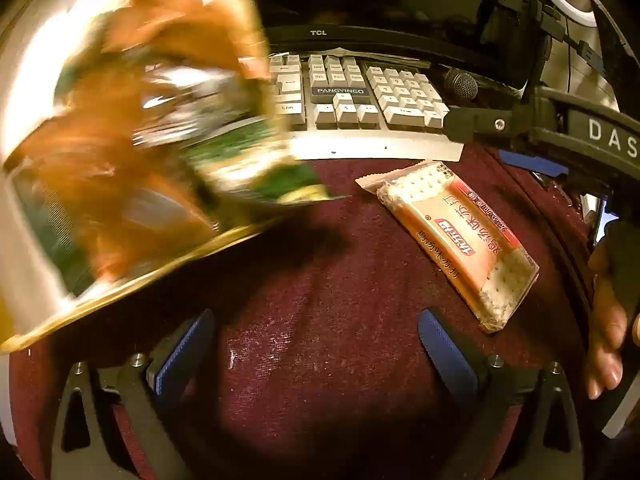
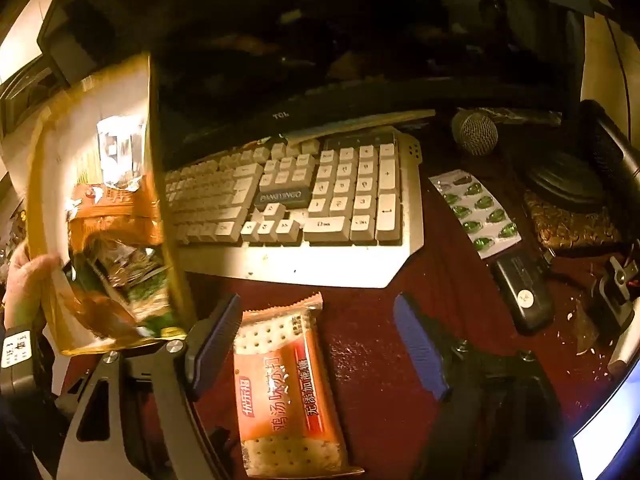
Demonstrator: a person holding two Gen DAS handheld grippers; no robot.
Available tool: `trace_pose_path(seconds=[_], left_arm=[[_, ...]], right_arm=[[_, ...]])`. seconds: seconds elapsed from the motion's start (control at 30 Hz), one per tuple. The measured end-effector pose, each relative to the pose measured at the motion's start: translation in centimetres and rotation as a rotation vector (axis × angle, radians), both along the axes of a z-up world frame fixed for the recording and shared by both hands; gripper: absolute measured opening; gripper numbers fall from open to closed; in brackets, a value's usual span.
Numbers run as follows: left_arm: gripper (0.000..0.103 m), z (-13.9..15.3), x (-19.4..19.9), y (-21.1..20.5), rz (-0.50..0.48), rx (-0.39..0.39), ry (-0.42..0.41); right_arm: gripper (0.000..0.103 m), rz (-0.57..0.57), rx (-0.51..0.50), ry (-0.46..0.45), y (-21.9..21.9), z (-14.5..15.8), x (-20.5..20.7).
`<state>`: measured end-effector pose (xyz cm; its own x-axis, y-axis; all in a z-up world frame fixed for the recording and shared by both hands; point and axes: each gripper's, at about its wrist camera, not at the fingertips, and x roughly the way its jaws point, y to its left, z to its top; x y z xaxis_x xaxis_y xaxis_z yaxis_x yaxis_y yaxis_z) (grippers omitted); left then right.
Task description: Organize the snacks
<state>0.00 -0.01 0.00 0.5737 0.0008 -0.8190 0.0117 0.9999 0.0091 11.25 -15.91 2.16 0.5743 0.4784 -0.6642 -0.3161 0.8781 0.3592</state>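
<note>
A pack of crackers [image 2: 288, 392] in an orange wrapper lies flat on the dark red cloth [image 2: 368, 360]. My right gripper [image 2: 318, 340] is open and straddles the pack's far end; the left pad [image 2: 216, 340] is close to its edge and the right pad stands apart. The same cracker pack [image 1: 452, 236] lies ahead and to the right of my left gripper [image 1: 314, 354], which is wide open over bare cloth. A gold-edged box [image 1: 120, 140] with several snack packets in it hangs tilted and blurred at the upper left. A hand [image 2: 24, 280] is at the box [image 2: 100, 220] on its left side.
A white keyboard [image 2: 312, 208] lies just beyond the crackers, under a dark monitor [image 1: 320, 32]. To the right are a microphone [image 2: 474, 132], a blister pack of green capsules [image 2: 476, 212] and a small black device [image 2: 524, 292]. Crumbs lie at the far right.
</note>
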Motion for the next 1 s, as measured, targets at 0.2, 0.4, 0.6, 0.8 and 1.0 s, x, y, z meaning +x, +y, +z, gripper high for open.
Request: trace_pose_path(seconds=[0.2,0.4,0.6,0.8,1.0], left_arm=[[0.102,0.0,0.0,0.0,0.000,-0.001,-0.001],[0.102,0.0,0.0,0.0,0.000,0.000,-0.002],[0.102,0.0,0.0,0.0,0.000,0.000,-0.002],[0.102,0.0,0.0,0.0,-0.001,0.000,-0.001],[0.103,0.1,0.0,0.2,-0.003,-0.001,-0.001]], right_arm=[[0.083,-0.085,-0.087,-0.005,-0.5,-0.1,0.1],[0.083,-0.201,-0.115,0.010,-2.5,-0.1,1.1],[0.083,-0.247,-0.145,-0.010,-2.8,-0.1,0.9],[0.083,-0.288,-0.118,-0.024,-3.4,0.0,0.8],[0.083,-0.293,-0.066,-0.015,-4.3,0.1,0.5]])
